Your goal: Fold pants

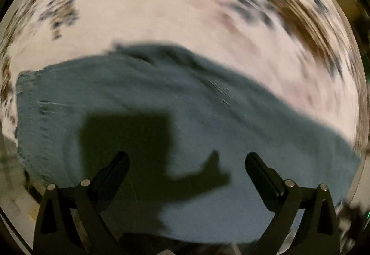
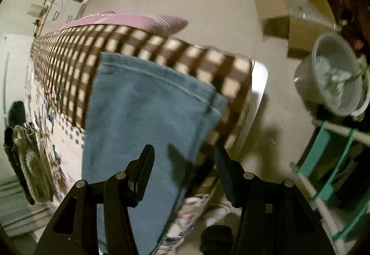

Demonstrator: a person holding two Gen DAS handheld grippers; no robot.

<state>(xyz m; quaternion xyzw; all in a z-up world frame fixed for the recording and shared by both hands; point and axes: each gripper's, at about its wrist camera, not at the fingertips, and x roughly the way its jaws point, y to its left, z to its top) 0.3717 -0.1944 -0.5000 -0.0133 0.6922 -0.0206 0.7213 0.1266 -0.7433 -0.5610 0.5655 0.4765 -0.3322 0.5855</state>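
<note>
Blue jeans (image 1: pixel 161 102) lie flat on a pale patterned bedsheet (image 1: pixel 143 10) in the blurred left wrist view. My left gripper (image 1: pixel 186 158) is open and empty, hovering above the jeans and casting its shadow on them. In the right wrist view the jeans (image 2: pixel 143 116) hang with a hemmed leg end over the bed's edge. My right gripper (image 2: pixel 185 151) is open and empty, near the leg's right edge.
A brown-and-cream checked blanket (image 2: pixel 92 51) and a pink pillow (image 2: pixel 143 21) lie on the bed. On the floor to the right are cardboard boxes (image 2: pixel 296 0), a white bin (image 2: pixel 335 74) and a teal rack (image 2: pixel 330 162). A green cloth (image 2: pixel 30 158) hangs at left.
</note>
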